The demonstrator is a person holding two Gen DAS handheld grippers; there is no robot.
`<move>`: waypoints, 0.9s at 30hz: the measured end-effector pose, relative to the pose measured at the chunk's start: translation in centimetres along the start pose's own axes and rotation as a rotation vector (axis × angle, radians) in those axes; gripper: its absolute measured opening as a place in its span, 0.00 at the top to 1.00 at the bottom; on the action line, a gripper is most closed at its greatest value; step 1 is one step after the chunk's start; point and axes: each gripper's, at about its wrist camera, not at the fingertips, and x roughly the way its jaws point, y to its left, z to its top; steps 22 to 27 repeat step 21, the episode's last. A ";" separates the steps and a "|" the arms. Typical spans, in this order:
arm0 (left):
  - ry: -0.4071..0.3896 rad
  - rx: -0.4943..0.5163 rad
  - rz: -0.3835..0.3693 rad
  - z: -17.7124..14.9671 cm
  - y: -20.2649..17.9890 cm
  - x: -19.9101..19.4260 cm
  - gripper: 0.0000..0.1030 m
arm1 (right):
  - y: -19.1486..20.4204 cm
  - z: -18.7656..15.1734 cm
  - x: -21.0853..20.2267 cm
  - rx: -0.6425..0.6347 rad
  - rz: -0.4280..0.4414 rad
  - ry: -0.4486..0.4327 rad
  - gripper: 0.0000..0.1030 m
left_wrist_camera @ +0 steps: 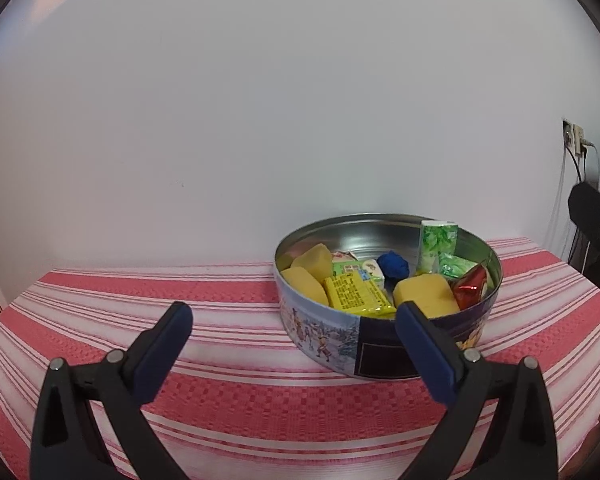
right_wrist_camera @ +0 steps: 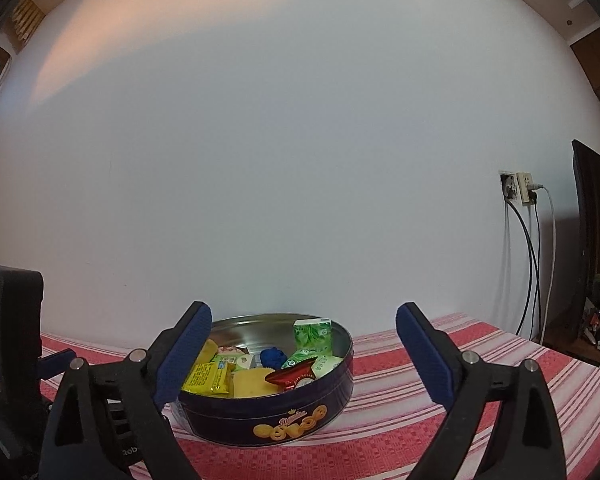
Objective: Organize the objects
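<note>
A round blue cookie tin (left_wrist_camera: 332,344) stands open on the red-striped tablecloth (left_wrist_camera: 220,384). It holds yellow sponge pieces (left_wrist_camera: 424,294), a yellow packet (left_wrist_camera: 356,294), a blue ball (left_wrist_camera: 393,265), green packets (left_wrist_camera: 438,242) and a red foil wrapper (left_wrist_camera: 470,288). My left gripper (left_wrist_camera: 294,314) is open and empty, just in front of the tin's left side. In the right wrist view the tin (right_wrist_camera: 268,412) sits low and centre-left. My right gripper (right_wrist_camera: 304,316) is open and empty, hovering in front of the tin and level with its rim.
A white wall stands close behind the table. A wall socket with hanging cables (right_wrist_camera: 520,192) and a dark monitor (right_wrist_camera: 592,232) are at the right. The left gripper's body and screen (right_wrist_camera: 4,340) show at the left edge of the right wrist view.
</note>
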 end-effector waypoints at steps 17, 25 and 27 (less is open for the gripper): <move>-0.015 0.028 0.009 0.0 -0.5 -0.3 0.00 | 1.5 2.0 -1.5 0.005 -0.003 0.011 0.07; -0.006 0.023 0.013 0.0 -0.5 0.0 0.00 | 2.2 2.0 -2.4 0.005 -0.003 0.016 0.07; -0.006 0.023 0.013 0.0 -0.5 0.0 0.00 | 2.2 2.0 -2.4 0.005 -0.003 0.016 0.07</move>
